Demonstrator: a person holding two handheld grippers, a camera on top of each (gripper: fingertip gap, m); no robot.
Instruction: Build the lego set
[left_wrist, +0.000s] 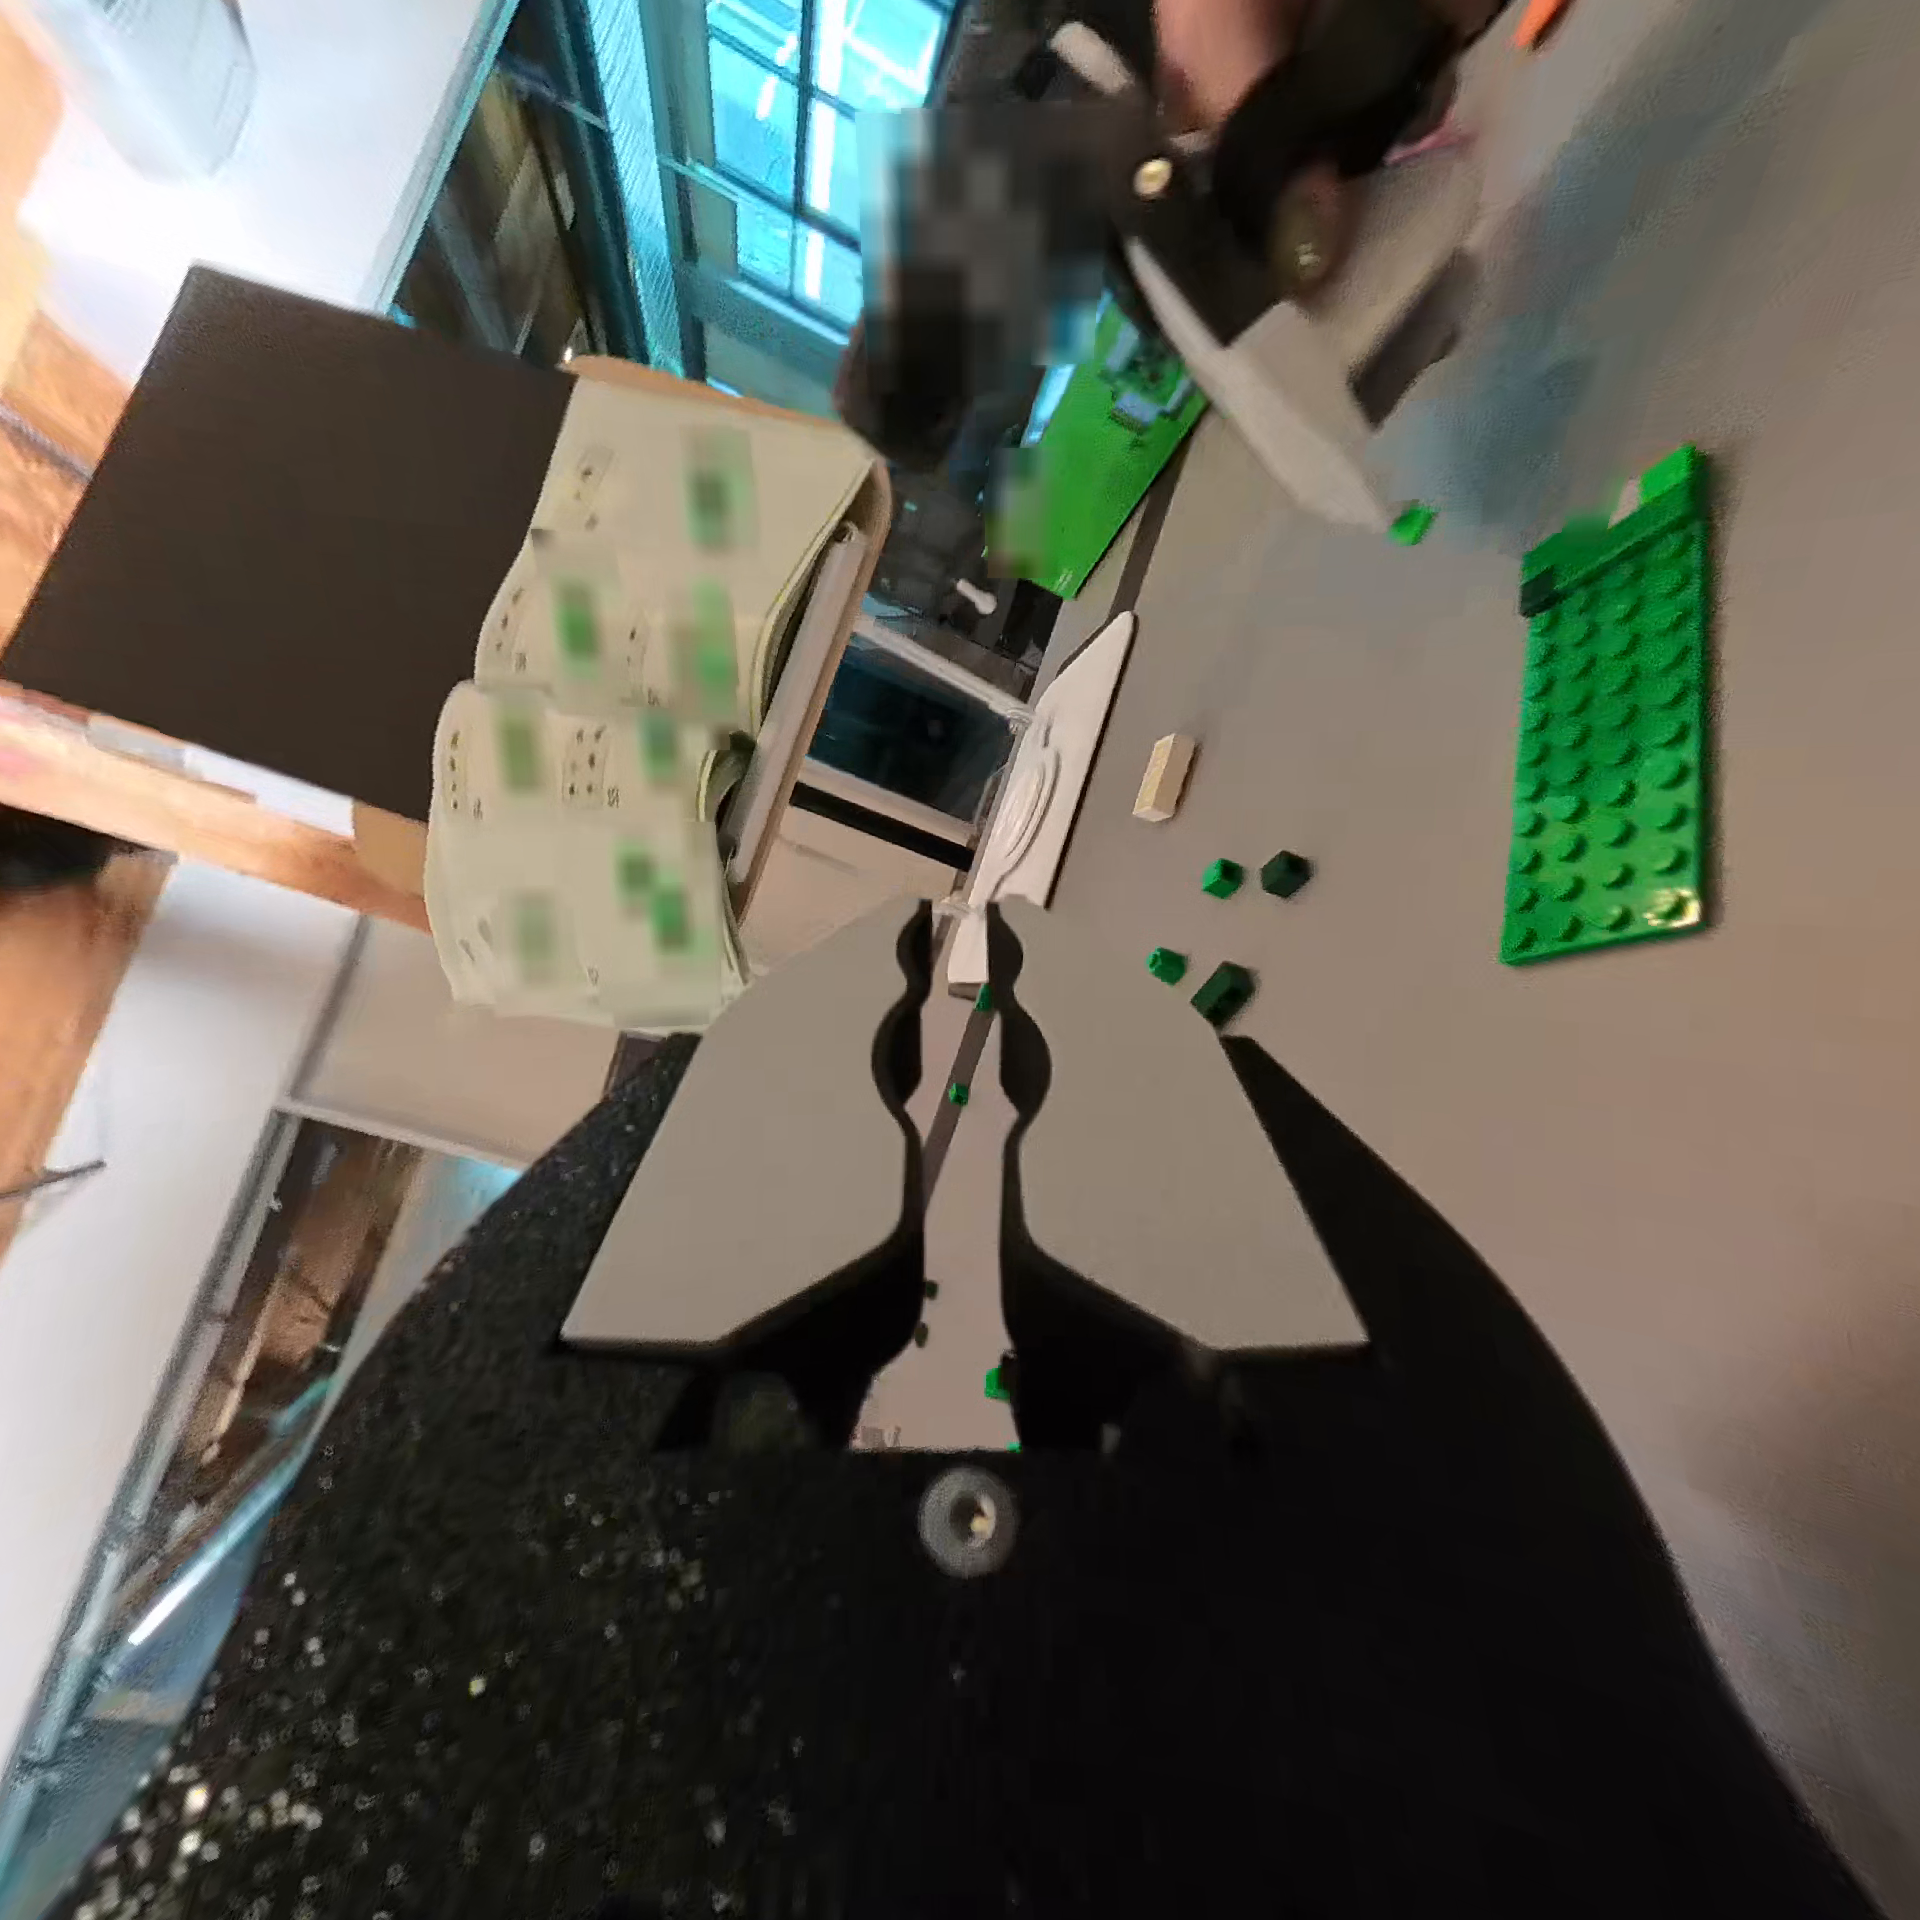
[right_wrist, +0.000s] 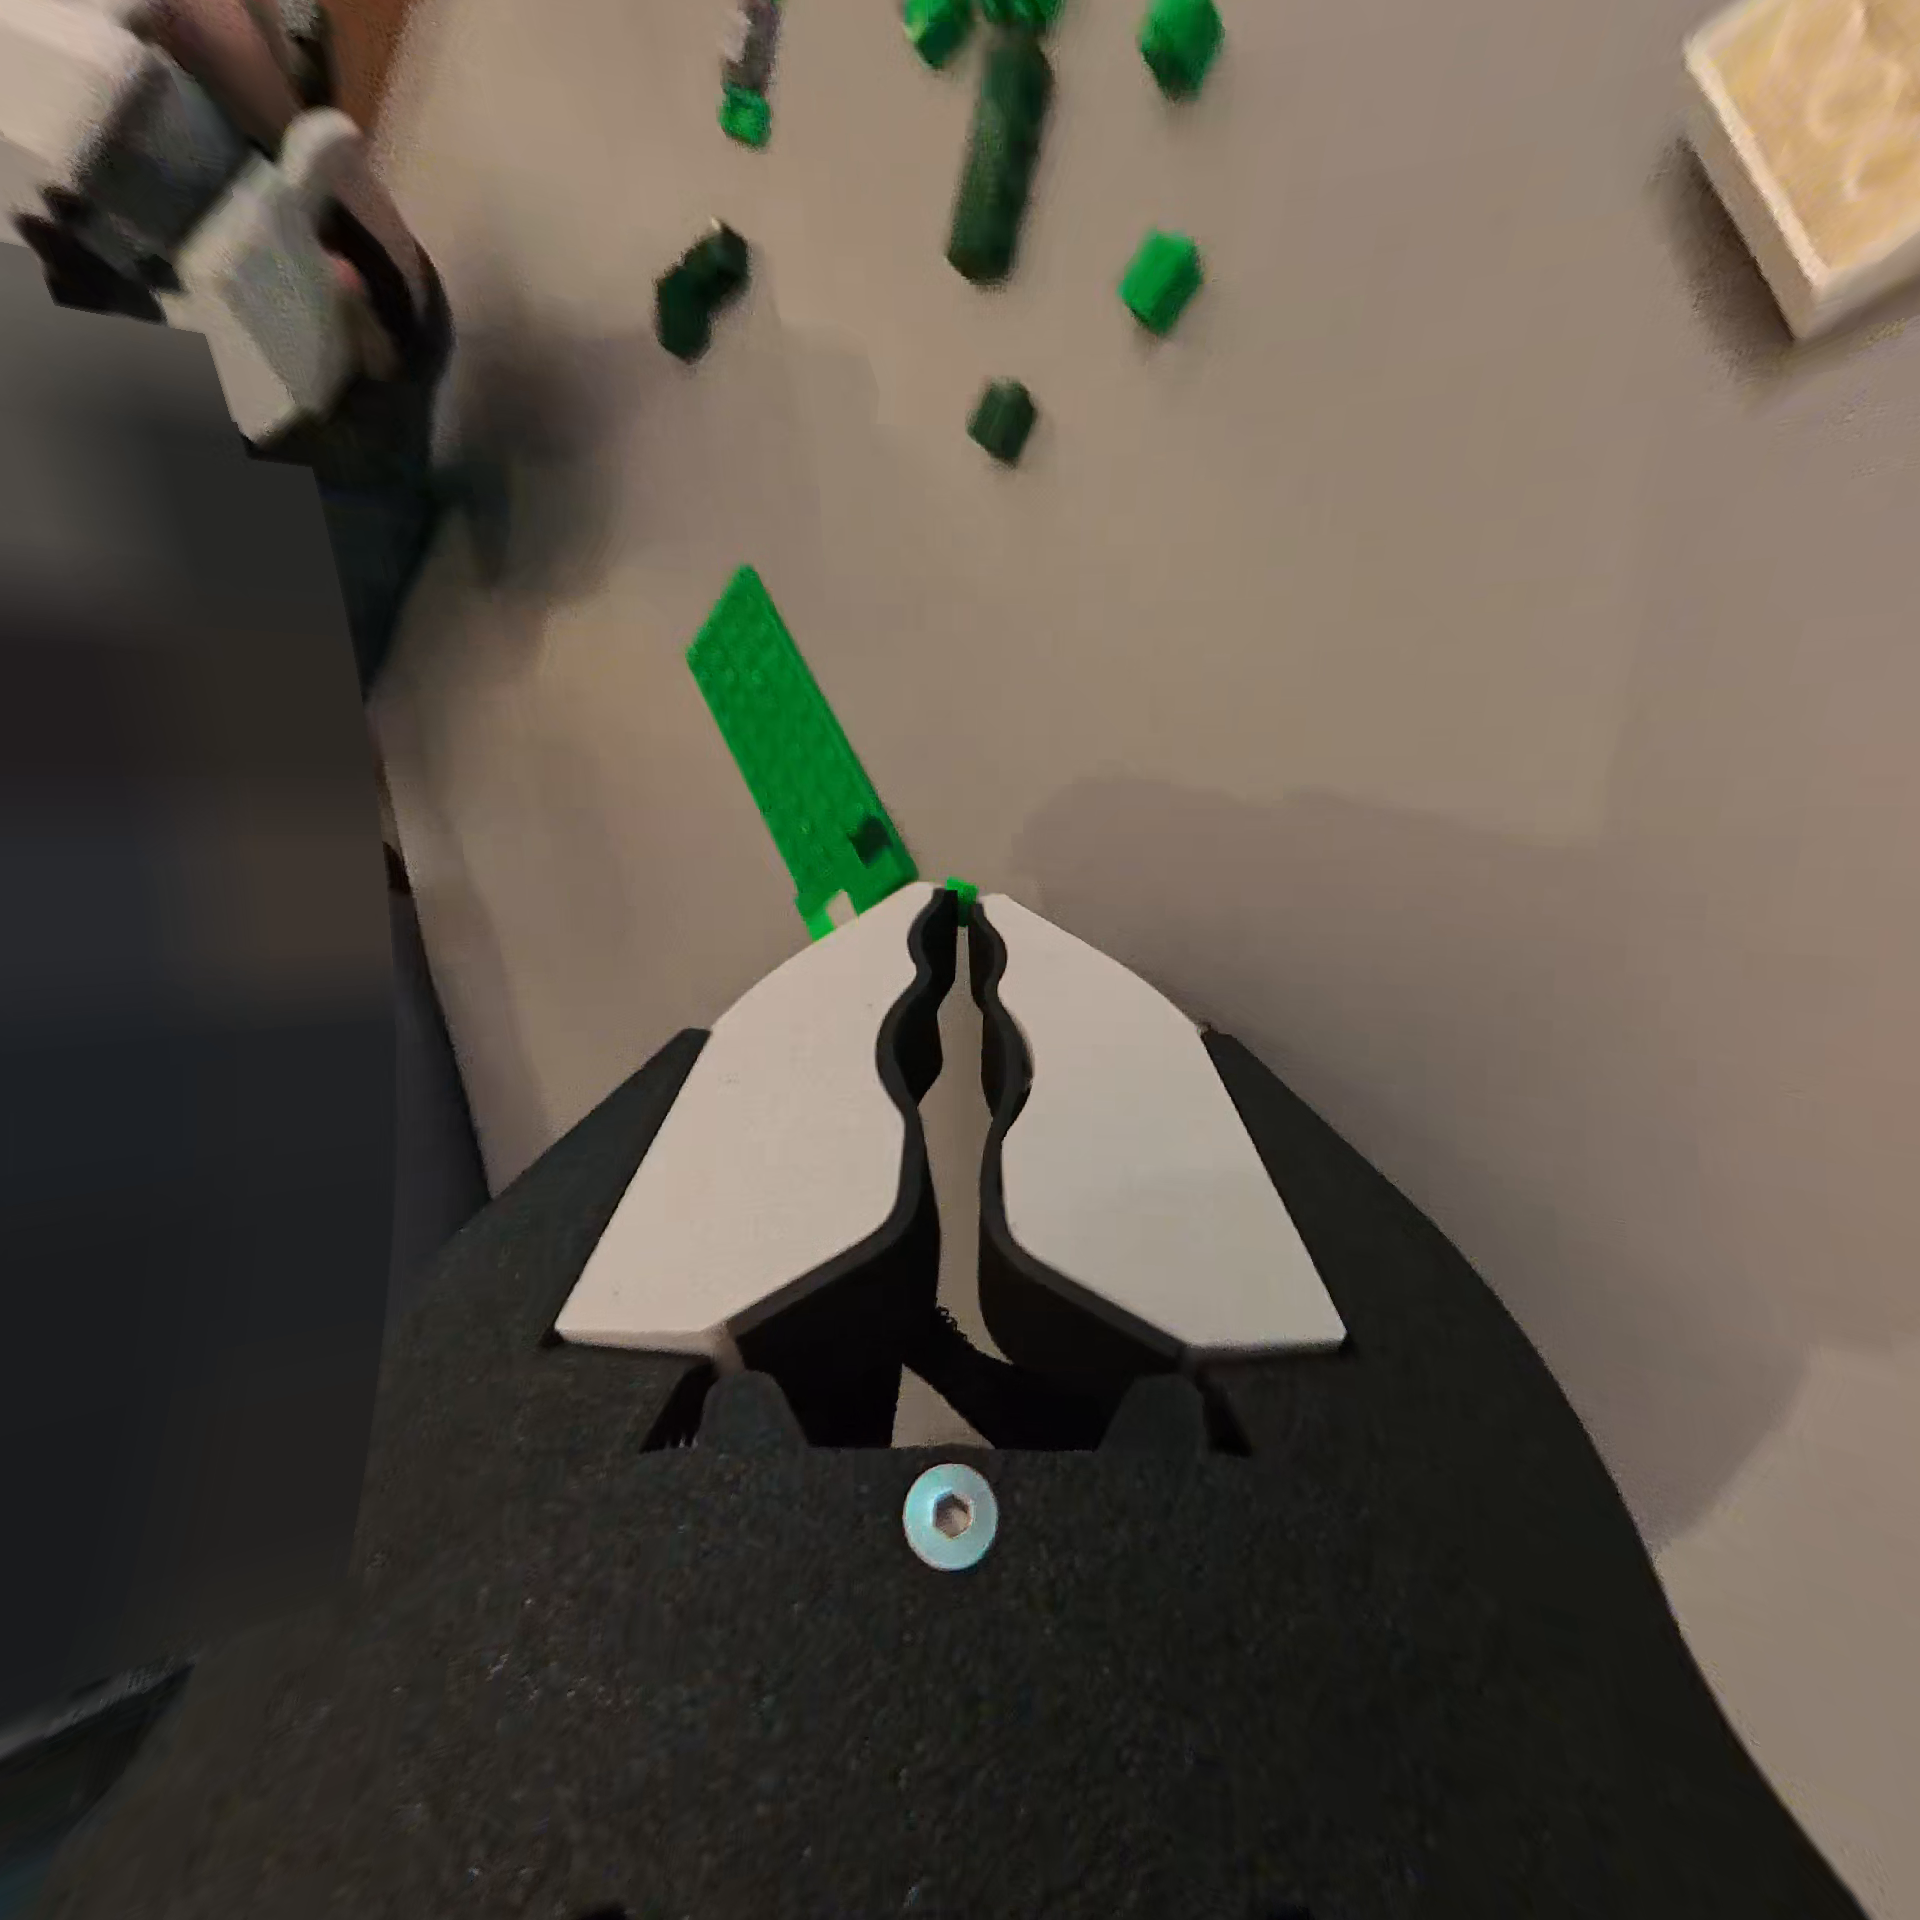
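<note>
My left gripper (left_wrist: 958, 920) is open and holds nothing; the grey table and a few tiny green bricks (left_wrist: 982, 997) show through the gap between its fingers. It hangs over the table near a white flat piece (left_wrist: 1049, 769). My right gripper (right_wrist: 958, 914) is shut on a small bright green brick (right_wrist: 961, 891), just beside the near end of the green studded baseplate (right_wrist: 779, 727). The left wrist view shows that gripper (left_wrist: 1299, 416) with the brick (left_wrist: 1410, 522) at its tip, close to the baseplate (left_wrist: 1610, 727). A dark green brick (right_wrist: 871, 836) sits on the plate.
Loose green bricks (left_wrist: 1223, 987) and a cream brick (left_wrist: 1164, 779) lie on the grey table. A booklet (left_wrist: 603, 748) rests on a cardboard box at the table's edge. In the right wrist view, several green bricks (right_wrist: 1003, 156) lie ahead and a white tray (right_wrist: 1818, 156) stands far right.
</note>
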